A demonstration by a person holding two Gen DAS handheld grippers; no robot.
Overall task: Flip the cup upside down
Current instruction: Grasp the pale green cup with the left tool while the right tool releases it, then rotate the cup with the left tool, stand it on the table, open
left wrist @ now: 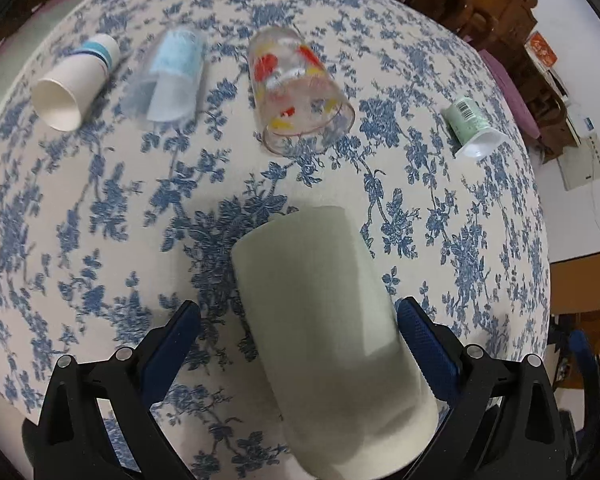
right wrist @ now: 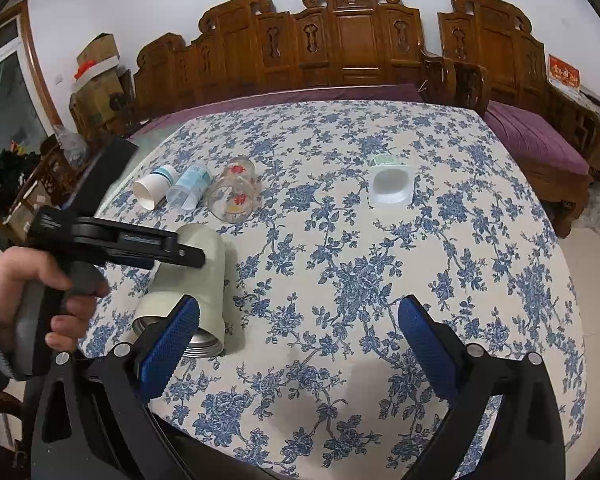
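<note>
A pale green cup (left wrist: pixel 328 332) with a metal-lined mouth lies on its side on the blue floral tablecloth (left wrist: pixel 100 200), its base pointing away from me. My left gripper (left wrist: pixel 298 316) is open with its jaws on either side of the cup; the right pad touches the cup's wall and the left pad stands apart. In the right wrist view the cup (right wrist: pixel 192 280) lies at the left with the left gripper (right wrist: pixel 132 246) over it. My right gripper (right wrist: pixel 298 316) is open and empty above bare cloth.
Further back lie a white paper cup (left wrist: pixel 74 82), a clear plastic cup with a blue label (left wrist: pixel 172 76), a glass with red flowers (left wrist: pixel 300 88) and a small green yoghurt pot (left wrist: pixel 474 126). Carved wooden benches (right wrist: pixel 340 40) stand behind the table.
</note>
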